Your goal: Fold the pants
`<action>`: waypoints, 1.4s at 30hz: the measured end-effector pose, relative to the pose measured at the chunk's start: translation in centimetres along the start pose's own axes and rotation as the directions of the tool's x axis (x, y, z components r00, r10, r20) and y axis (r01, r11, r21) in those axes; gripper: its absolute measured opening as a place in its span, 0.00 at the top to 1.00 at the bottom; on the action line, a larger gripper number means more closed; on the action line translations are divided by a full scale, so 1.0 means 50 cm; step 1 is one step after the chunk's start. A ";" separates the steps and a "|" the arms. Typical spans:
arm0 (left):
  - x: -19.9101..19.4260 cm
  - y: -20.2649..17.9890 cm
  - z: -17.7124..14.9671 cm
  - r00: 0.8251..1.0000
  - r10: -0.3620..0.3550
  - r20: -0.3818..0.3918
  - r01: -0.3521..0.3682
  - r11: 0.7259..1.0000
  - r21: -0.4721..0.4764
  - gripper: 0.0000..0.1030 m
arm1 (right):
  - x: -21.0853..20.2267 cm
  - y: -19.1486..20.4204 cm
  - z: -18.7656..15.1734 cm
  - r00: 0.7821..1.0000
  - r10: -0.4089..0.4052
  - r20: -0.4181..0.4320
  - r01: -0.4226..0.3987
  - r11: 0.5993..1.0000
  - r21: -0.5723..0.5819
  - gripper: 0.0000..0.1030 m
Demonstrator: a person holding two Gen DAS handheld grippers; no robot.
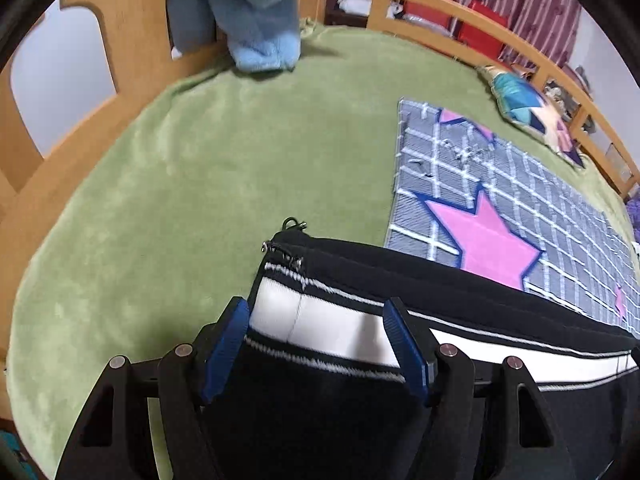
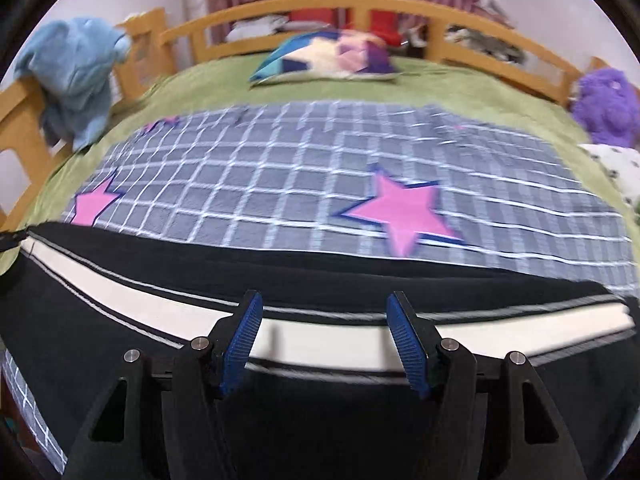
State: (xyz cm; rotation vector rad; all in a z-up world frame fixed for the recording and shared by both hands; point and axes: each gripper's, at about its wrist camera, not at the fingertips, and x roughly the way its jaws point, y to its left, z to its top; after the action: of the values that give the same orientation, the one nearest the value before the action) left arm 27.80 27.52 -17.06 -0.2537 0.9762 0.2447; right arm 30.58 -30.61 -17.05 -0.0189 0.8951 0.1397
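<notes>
Black track pants (image 1: pixel 320 400) stretched crosswise on the green blanket (image 1: pixel 180 200), white side stripe running left to right; left gripper (image 1: pixel 316 320) and right gripper (image 2: pixel 324 316) both wide (over the stripe, left nearest the zippered end).

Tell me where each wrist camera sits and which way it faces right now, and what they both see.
Left wrist: on the left claw, open over the black pants at their zipper end, facing across the green blanket toward the blue plush.
Right wrist: on the right claw, open over the pants' white stripe, facing the star pillow.
Shared: pants, star-print quilt, blue plush, wooden rail.
</notes>
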 end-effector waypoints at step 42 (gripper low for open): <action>-0.074 0.014 -0.021 0.989 0.087 0.122 -0.098 0.991 0.095 0.25 | 0.069 0.080 0.048 0.993 0.111 -0.044 -0.114 0.989 -0.095 0.45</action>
State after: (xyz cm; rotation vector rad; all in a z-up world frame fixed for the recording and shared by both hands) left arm 24.76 27.51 -14.60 -0.1007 0.8816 0.2914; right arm 34.06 -26.08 -18.06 -0.0616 0.9278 0.2889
